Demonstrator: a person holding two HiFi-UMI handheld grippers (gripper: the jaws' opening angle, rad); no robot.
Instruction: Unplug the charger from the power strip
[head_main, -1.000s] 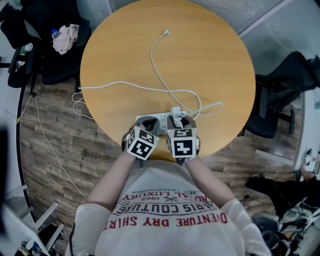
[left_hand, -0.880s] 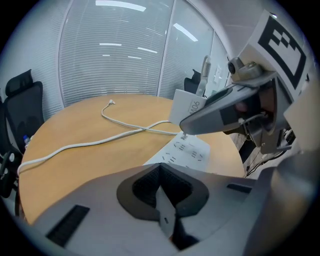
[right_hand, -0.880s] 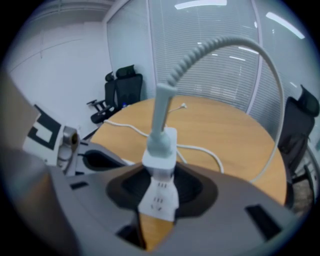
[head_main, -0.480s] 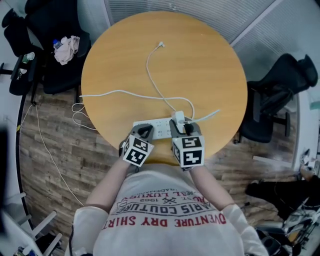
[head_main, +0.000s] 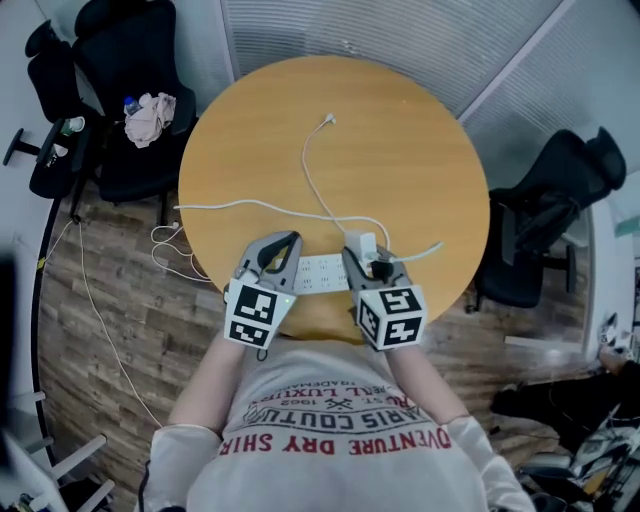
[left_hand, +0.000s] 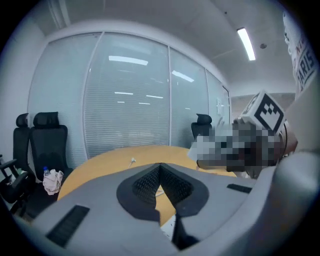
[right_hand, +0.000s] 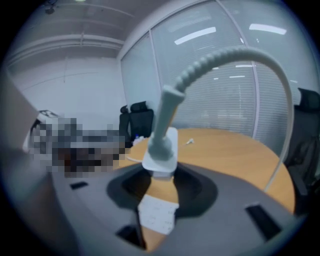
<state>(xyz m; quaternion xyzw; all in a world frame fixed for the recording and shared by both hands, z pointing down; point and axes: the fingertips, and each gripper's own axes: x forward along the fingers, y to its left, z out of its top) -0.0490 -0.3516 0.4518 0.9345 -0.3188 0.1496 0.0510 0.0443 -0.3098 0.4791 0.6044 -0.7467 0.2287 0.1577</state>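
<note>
A white power strip (head_main: 318, 270) lies near the front edge of the round wooden table (head_main: 400, 150). My right gripper (head_main: 362, 253) is shut on the white charger (head_main: 362, 243). In the right gripper view the charger (right_hand: 164, 150) hangs between the jaws of the right gripper (right_hand: 162, 167), clear above the strip (right_hand: 158, 213). Its white cable (head_main: 310, 170) trails across the table to a loose plug end (head_main: 329, 120). My left gripper (head_main: 291, 241) hovers above the strip's left end. In the left gripper view its jaws (left_hand: 160, 166) are shut on nothing.
The strip's own cord (head_main: 230, 205) runs left off the table to loops on the wooden floor (head_main: 165, 240). A black chair (head_main: 130, 100) with a cloth and a bottle stands back left. Another black chair (head_main: 545, 220) stands at the right. A blinded glass wall lies beyond.
Both grippers have risen from the table. The left one, earlier down at the strip, now hangs above it. The right one has lifted the charger up off the strip.
</note>
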